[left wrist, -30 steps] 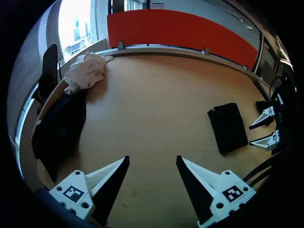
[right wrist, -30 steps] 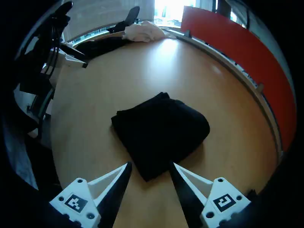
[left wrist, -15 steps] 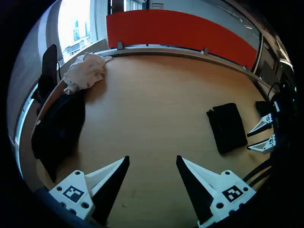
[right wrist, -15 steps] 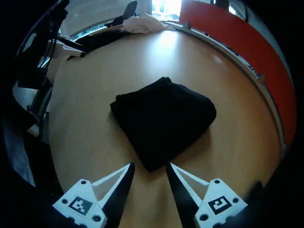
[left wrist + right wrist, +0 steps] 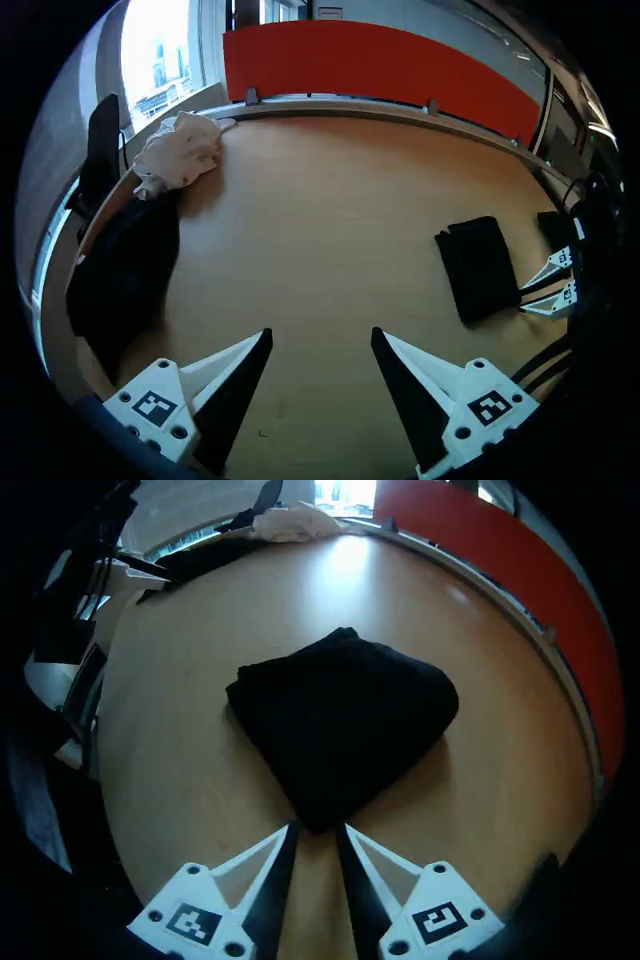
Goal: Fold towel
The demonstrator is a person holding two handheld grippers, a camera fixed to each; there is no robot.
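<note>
A black towel [image 5: 344, 720], folded into a thick pad, lies on the wooden table [image 5: 184, 744]. My right gripper [image 5: 318, 830] is low over the table at the towel's near corner. Its fingers are narrowed to a small gap, and the corner's tip sits just between the fingertips [image 5: 288, 840]. In the left gripper view the same towel [image 5: 478, 268] lies at the far right, with the right gripper [image 5: 524, 298] at its near edge. My left gripper [image 5: 320, 336] hovers open over bare table with nothing between its fingers.
A crumpled white cloth [image 5: 180, 148] and a black garment [image 5: 120, 264] lie along the table's left edge, beside a black chair [image 5: 100, 156]. A red partition [image 5: 376, 60] runs along the far edge. Dark equipment and cables [image 5: 596, 224] stand behind the right gripper.
The right gripper has moved forward and down to the towel's near corner, and its fingers have narrowed. The left gripper has stayed put.
</note>
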